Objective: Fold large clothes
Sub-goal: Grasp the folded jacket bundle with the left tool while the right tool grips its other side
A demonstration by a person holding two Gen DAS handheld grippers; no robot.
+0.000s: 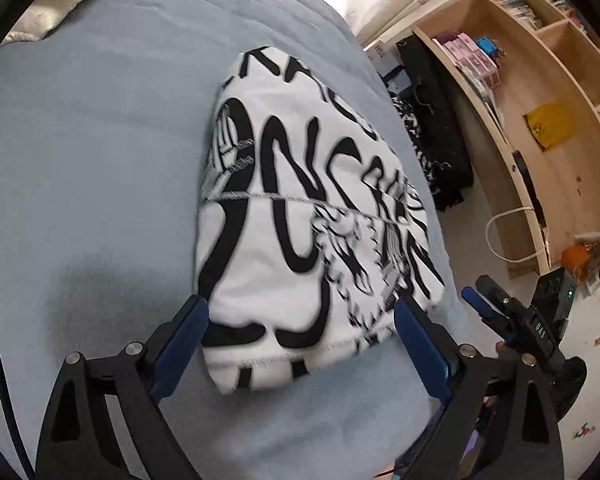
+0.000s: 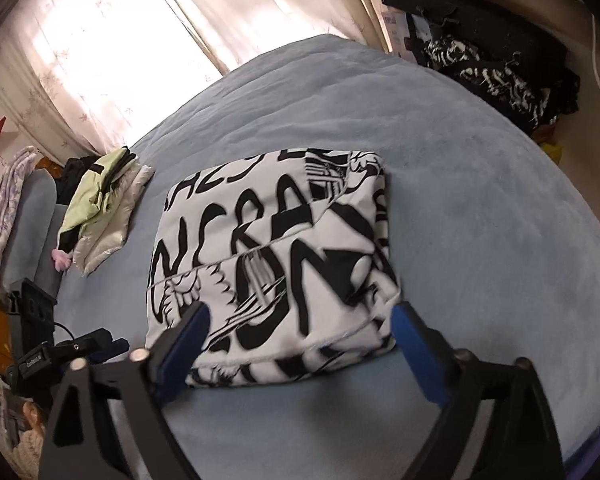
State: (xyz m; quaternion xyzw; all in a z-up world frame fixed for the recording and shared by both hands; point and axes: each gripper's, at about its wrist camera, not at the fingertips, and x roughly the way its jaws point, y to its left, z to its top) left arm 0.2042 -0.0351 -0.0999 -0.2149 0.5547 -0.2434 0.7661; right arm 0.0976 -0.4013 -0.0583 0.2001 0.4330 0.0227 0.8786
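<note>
Just ahead of both pairs of jaws, the folded black-and-white garment point(image 1: 312, 216) lies flat on the blue bed point(image 1: 92, 152). The left gripper point(image 1: 302, 314) and the right gripper point(image 2: 300, 320) both stand wide open and grip nothing; the near hem lies between their tips. Its long axis seems to run away from the jaws. Neither hand looks clearly nearer, so any further fold could start from either side.

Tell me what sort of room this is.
Most likely a bedroom in a home: a bed with a blue cover, curtains over a bright window, and wooden shelves beside it.
</note>
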